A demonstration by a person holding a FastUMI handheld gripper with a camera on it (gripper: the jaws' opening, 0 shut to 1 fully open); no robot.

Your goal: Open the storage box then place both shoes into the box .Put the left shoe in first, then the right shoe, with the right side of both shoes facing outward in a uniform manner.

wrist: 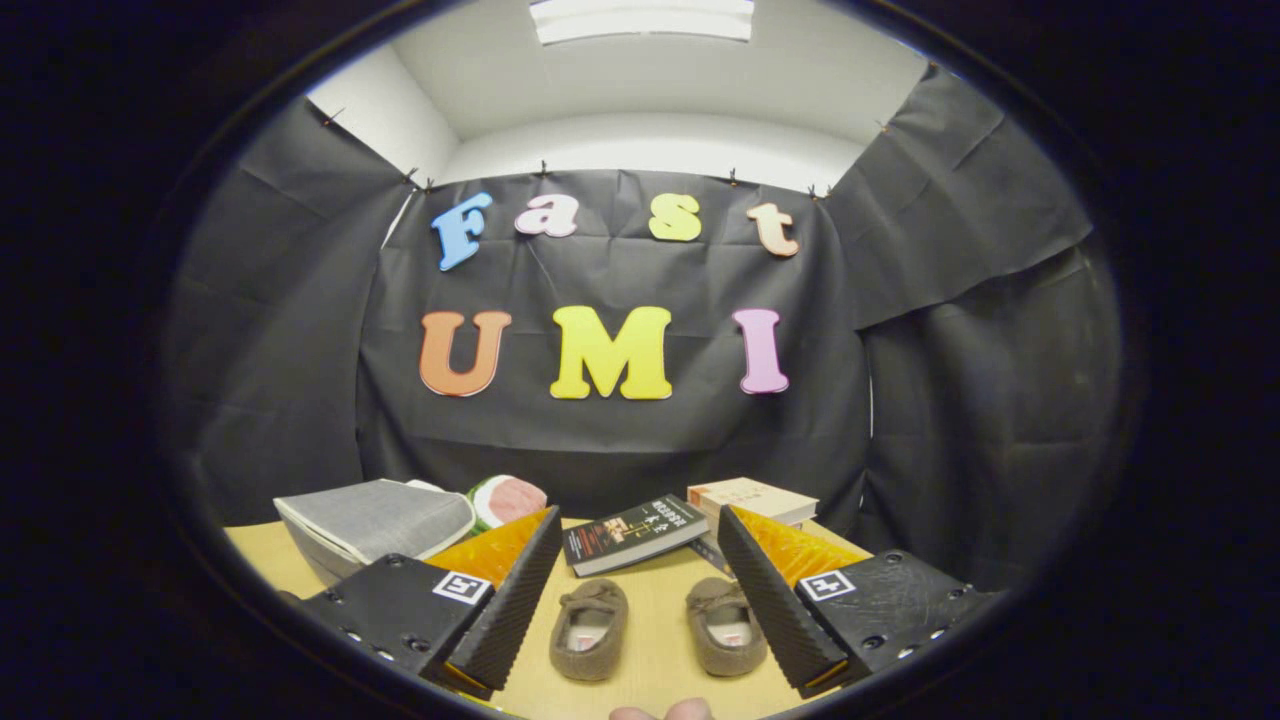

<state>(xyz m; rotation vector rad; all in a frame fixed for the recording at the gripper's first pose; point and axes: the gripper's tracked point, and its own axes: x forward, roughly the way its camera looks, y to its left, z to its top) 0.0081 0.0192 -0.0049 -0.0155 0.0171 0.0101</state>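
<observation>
Gripper (640,600) spread wide, pinching nothing. Storage box (375,525) lid down, beyond left finger, off to the left. Two shoes (590,630) (725,625) between fingers, toes pointing away. Swing left first for box

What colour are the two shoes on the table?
Brownish grey, seen in the gripper view: the shoes lie between the open gripper fingers.
</observation>
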